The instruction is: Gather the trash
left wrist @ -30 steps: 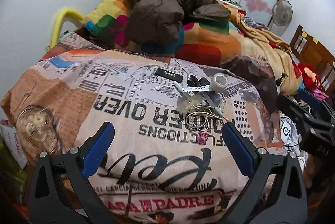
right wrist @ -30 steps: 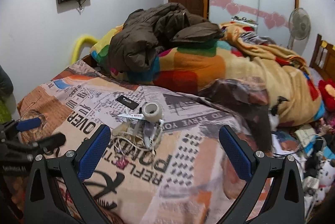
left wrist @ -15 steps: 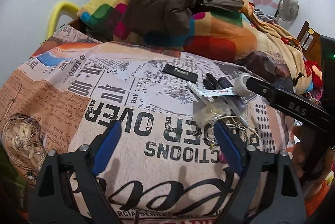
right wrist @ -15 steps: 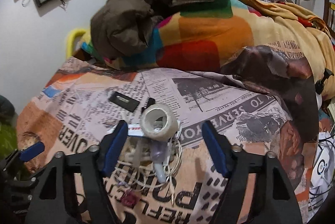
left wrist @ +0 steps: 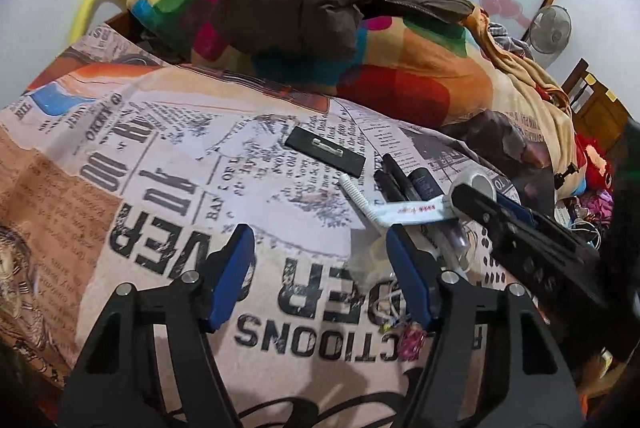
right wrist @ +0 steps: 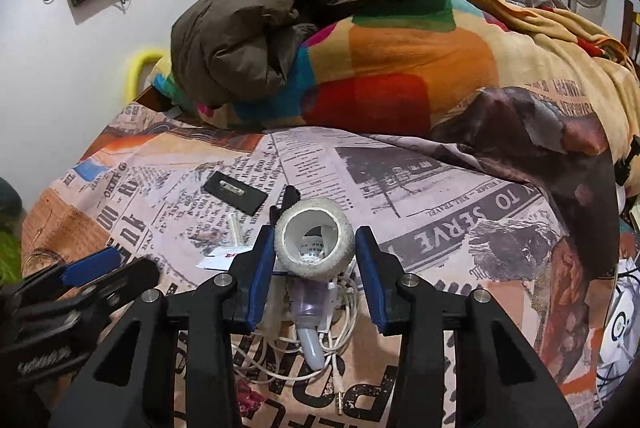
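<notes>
The bedsheet (left wrist: pixel 168 164) is printed like old newspaper, with "OVER" readable in the left wrist view and "TO SERVE" in the right. The left gripper (left wrist: pixel 320 270) stands parted over bare print, grasping nothing; its jaws have just been closing. Beyond lie one black card (left wrist: pixel 326 156), two black pens (left wrist: pixel 394 174) and one white toothbrush (left wrist: pixel 360 198). The right gripper (right wrist: pixel 314 264), jaws just narrowing, brackets one tape roll (right wrist: pixel 314 242); contact unclear.

The newspaper-print bedspread (right wrist: pixel 460 228) reads "TO SERVE" and, in the left view, "OVER".
</notes>
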The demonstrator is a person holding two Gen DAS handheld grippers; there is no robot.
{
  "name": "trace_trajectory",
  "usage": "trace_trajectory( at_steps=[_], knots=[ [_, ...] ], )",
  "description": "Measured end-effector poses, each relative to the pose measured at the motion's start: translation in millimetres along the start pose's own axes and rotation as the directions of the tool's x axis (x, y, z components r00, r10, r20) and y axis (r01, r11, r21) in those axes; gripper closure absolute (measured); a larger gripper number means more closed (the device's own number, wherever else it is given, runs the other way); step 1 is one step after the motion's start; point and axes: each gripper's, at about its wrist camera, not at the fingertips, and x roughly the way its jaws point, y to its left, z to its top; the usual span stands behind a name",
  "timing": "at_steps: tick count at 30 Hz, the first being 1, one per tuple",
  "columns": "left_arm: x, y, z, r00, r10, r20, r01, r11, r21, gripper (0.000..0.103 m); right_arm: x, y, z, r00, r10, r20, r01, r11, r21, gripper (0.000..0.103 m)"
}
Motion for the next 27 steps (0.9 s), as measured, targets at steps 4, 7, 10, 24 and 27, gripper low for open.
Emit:
trace_trajectory(
  at_steps=[4,7,10,24,27],
  knots=[
    [13.7,-2.4,7.9,0.998,-0.047,-0.031,0.046,0.998,-0.035,0.041,-8.6,-2.9,1.4,1.0,0.008,0.012,-0.008,1.0,0.0,0.066],
    [24.2,-4.7,13.0,0.995,-0.085,-0.054,0.081,0.994,-0.073,0.041,-20.3,-11.0,5.2,0.999,0.007,0.036,-0.007,1.0,0.011,0.066],
    [30.5,-9.7,15.4,0.993,-0.101,-0.06,0.096,0.991,-0.09,0.042,-28.9,-22.9,7.9,0.999,-0.006,0.052,0.004,1.0,0.03,0.066],
    [24.0,-105.3,7.0,1.0,-0.024,0.013,0.019,0.96,0.279,0.042,-46.5,-75.1,14.0,0.995,-0.078,0.066,0.069,0.99,0.123,0.066],
    [33.7,-122.1,7.7,1.0,-0.005,0.017,-0.001,0.944,0.33,0.047,-47.1,-78.9,13.7,0.995,-0.069,0.065,0.06,0.989,0.132,0.066]
  ],
)
